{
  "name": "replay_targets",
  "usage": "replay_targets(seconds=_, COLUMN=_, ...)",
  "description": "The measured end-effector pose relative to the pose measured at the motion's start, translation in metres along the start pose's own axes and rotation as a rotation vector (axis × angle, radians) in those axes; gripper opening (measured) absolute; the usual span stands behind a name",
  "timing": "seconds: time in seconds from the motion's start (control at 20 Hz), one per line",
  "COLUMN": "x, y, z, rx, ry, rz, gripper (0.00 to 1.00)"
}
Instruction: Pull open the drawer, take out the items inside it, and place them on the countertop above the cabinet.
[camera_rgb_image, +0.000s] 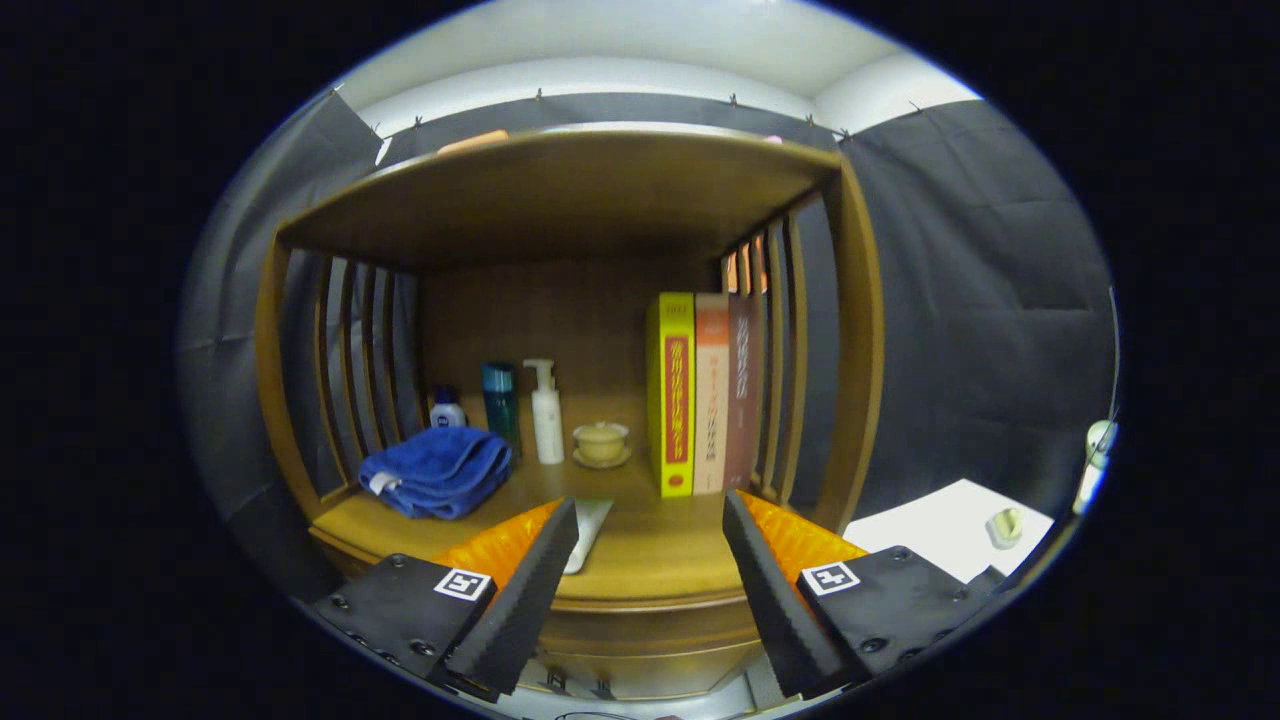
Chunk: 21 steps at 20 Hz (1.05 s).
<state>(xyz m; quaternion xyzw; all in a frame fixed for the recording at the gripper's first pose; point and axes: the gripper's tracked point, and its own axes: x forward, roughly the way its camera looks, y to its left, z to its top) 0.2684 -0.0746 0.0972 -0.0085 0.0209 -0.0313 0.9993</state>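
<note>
The drawer (640, 668) is sitting low in the wooden cabinet (860, 330), its front running crosswise below my fingers, just under the shelf (650, 560) they are hovering over. I am holding my gripper (650, 530) released, fingers spread wide and grasping nothing. A white tube (588, 530) is lying on the shelf by one finger, with a blue towel (437, 470) and upright books (705, 395) beyond.
</note>
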Motion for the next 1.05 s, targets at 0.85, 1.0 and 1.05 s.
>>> replay_targets(seconds=0.85, x=-0.058, y=-0.019, z=0.088, rx=0.076, ry=-0.035, rz=0.036, gripper=0.97)
replay_targets(seconds=1.0, x=-0.058, y=-0.020, z=0.088, rx=0.072, ry=-0.039, rz=0.030, gripper=0.97)
replay_targets(seconds=1.05, x=-0.057, y=-0.019, z=0.087, rx=0.071, ry=-0.039, rz=0.031, gripper=0.97)
